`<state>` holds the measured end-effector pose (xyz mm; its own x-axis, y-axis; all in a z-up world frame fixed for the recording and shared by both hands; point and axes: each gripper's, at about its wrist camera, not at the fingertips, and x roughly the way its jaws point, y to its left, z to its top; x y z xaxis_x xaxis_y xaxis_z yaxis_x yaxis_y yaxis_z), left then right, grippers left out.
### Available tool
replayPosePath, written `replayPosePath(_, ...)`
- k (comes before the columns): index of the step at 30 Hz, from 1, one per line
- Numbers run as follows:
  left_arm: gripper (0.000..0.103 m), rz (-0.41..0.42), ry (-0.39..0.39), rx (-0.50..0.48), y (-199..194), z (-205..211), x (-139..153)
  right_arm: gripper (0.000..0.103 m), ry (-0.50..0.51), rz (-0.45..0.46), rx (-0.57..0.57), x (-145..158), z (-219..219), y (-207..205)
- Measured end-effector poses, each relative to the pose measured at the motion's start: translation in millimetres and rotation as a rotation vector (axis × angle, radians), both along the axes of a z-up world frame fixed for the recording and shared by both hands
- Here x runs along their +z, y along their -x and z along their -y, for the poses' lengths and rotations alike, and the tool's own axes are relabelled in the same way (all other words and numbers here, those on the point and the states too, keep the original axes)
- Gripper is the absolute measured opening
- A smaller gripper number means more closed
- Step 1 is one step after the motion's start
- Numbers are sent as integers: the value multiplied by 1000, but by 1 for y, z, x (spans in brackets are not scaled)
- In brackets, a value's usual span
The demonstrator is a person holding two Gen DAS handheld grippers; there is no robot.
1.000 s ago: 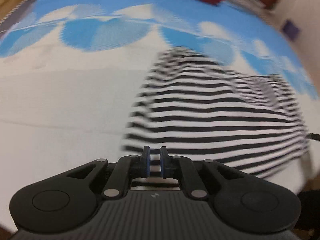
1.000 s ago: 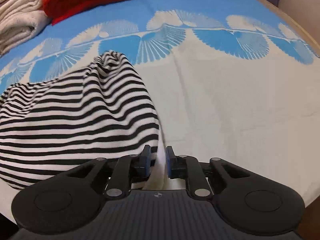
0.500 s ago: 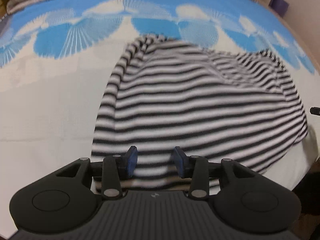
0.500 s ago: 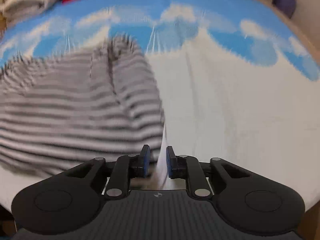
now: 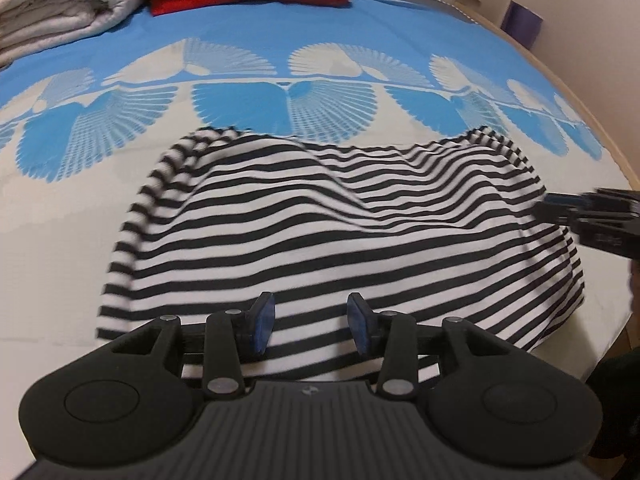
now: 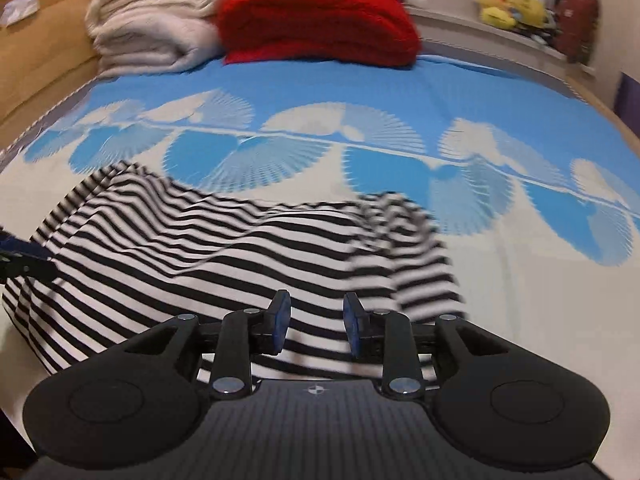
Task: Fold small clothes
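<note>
Left-wrist view: left gripper (image 5: 308, 325) parted, empty over striped garment (image 5: 320, 232); right gripper (image 6: 314, 325), just widening, apparently released too.

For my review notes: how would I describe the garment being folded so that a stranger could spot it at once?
Start from the bed cover, blue at the far end and cream nearer, with a band of fan shapes between. On the cream part, just below that band, lies the striped garment, rumpled. It alone has black and white stripes; the red blanket and cream blanket at the far end are plain.

left gripper (image 5: 308, 325): opened, off striped garment (image 5: 328, 232) | right gripper (image 6: 314, 323): opening, released
</note>
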<state>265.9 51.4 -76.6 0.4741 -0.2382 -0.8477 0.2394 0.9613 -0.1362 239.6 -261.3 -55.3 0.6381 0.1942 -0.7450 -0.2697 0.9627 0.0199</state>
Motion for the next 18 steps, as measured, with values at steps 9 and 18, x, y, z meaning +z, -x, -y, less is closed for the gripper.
replayPosePath(9, 47, -78, -101, 5, -45, 14, -44, 34, 164, -205, -109, -49, -18, -48)
replayPosePath(18, 46, -41, -35, 156, -60, -10, -31, 34, 6, -130, -144, -25, -6, -47)
